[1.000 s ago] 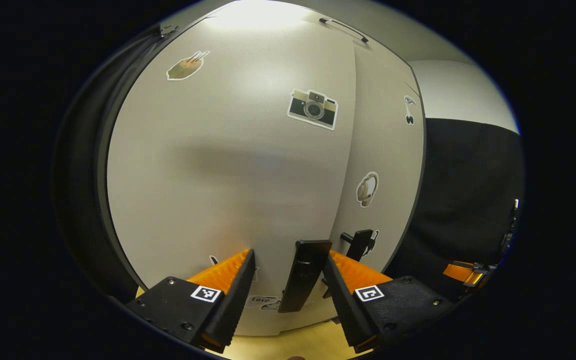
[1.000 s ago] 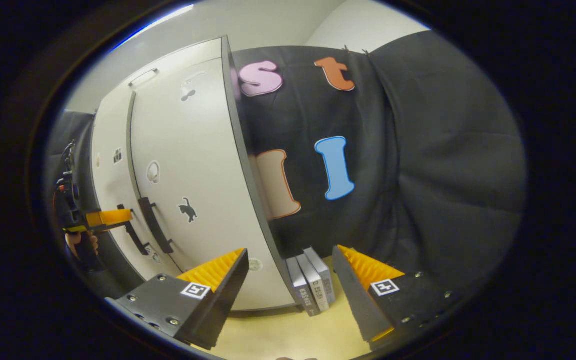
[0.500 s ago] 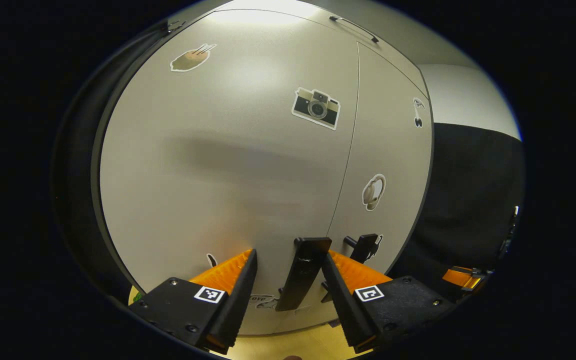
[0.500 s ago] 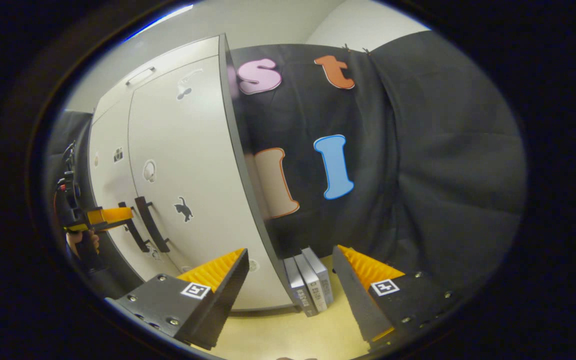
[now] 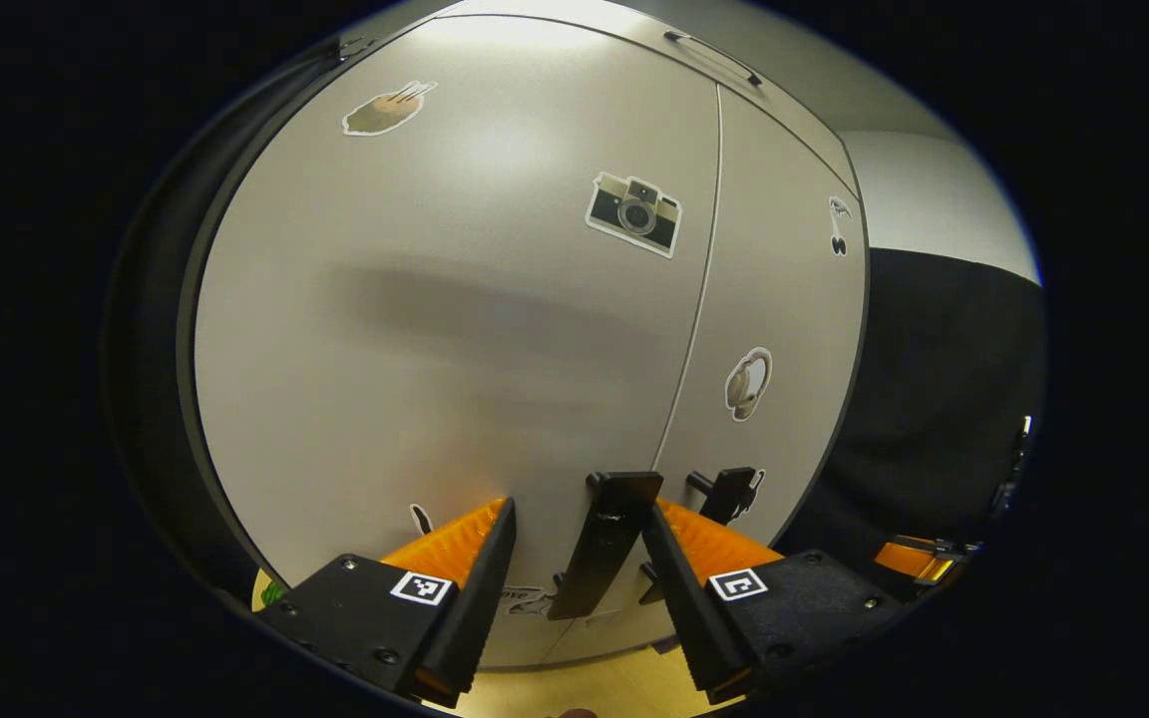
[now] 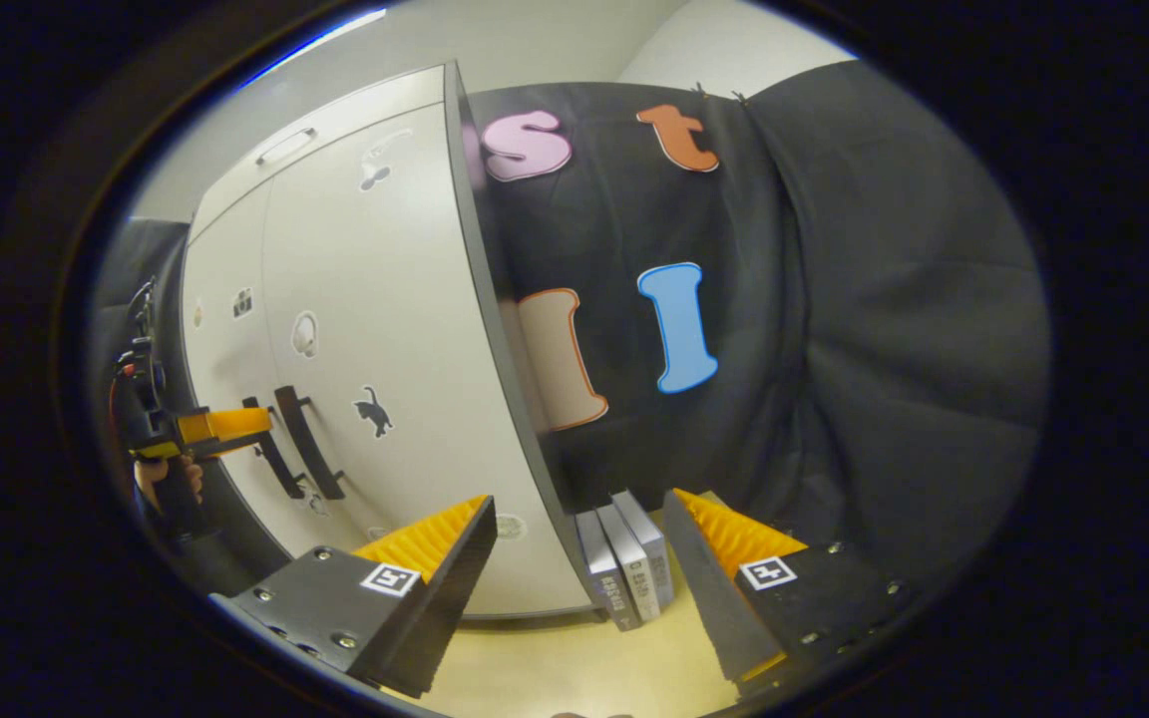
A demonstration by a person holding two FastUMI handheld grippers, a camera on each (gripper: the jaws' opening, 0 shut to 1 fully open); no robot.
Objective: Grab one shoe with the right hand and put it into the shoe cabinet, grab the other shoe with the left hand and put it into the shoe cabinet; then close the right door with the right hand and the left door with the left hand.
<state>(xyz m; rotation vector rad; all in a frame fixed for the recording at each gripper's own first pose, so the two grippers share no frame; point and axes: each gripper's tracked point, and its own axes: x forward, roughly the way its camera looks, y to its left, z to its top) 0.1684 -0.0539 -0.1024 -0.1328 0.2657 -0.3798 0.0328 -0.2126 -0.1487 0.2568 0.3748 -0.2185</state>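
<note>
The grey shoe cabinet has both doors flush, the left door [image 5: 435, 329] meeting the right door [image 5: 784, 299] at a thin seam. My left gripper [image 5: 576, 507] is open, and the left door's dark bar handle [image 5: 602, 546] stands between its fingers, close to the right one. The right door's handle [image 5: 724, 494] is just beyond it. In the right gripper view my right gripper [image 6: 579, 501] is open and holds nothing, off the cabinet's right side. Farther off there, the left gripper [image 6: 235, 424] is at the two handles [image 6: 307, 444].
Three upright books [image 6: 624, 568] lean against the cabinet's right side on the light wooden floor [image 6: 555, 668]. Black cloth wall [image 6: 884, 329] hangs behind them. The right gripper [image 5: 919, 556] shows low at the right edge of the left gripper view.
The left door has swung in until it sits flush with the right door, and my left gripper went with its handle. The right gripper has barely shifted.
</note>
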